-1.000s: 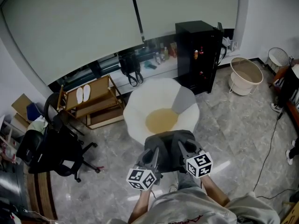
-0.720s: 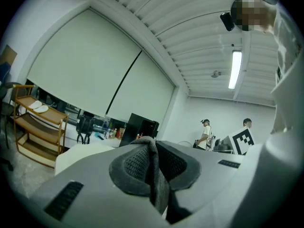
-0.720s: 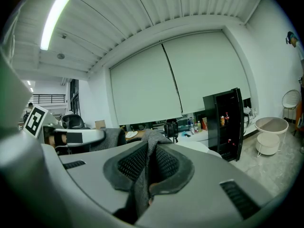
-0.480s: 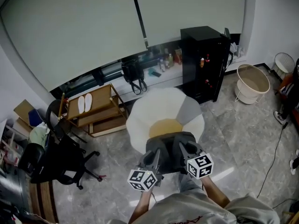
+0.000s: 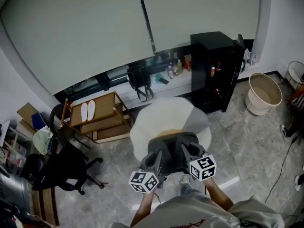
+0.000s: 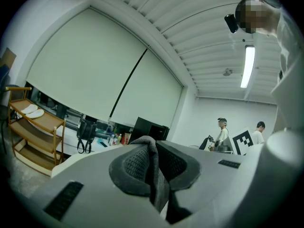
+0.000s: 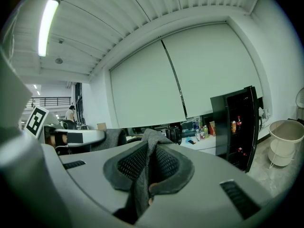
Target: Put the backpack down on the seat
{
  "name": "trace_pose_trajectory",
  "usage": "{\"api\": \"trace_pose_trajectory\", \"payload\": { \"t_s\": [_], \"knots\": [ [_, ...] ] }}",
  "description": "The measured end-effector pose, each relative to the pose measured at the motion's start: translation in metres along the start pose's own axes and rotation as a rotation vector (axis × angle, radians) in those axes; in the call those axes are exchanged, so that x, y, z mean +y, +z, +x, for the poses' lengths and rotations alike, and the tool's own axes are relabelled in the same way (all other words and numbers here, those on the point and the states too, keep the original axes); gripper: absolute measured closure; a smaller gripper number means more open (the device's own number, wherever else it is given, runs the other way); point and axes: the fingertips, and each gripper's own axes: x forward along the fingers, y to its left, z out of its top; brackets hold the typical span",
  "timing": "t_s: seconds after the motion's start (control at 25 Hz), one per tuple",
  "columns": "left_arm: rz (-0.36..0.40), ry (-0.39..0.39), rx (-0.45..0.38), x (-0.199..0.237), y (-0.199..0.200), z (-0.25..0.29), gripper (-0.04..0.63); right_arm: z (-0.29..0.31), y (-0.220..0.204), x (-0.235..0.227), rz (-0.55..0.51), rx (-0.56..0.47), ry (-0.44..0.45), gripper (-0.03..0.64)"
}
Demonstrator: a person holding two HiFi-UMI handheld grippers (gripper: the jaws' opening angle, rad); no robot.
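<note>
**Backpack**: held up in front of the person, hanging over the near rim of the seat as the head view shows it. Not yet set down.

**Left gripper**: jaws almost together, pinching 1 fold of the bag's cloth.

**Right gripper**: likewise almost closed on a 2nd fold.

**Risks (judged):**
- Each hold is only a thin pinch of cloth. A fold could slide out, and the bag would swing or drop.
- Let go too close to the rim, the limp bag may slump off the curved shell onto the floor.

**Materials:**
- Backpack: grey woven fabric, soft, boxy.
- Pads: dark mesh.
- Seat: white, smooth, rounded, petal-shaped.
- Floor: glossy, stone-patterned.

**Beyond:** black boxy cabinet, round pale basket, slatted wooden rack.
</note>
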Motion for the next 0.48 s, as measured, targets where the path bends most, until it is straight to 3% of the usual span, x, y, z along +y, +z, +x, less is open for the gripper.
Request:
{"api": "trace_pose_trajectory", "payload": {
  "t_s": [0.48],
  "knots": [
    [-0.020,0.035,-0.003,0.029,0.008,0.087,0.540,0.063,0.020,-0.068,0.015,-0.002,0.044,0.566]
  ]
}}
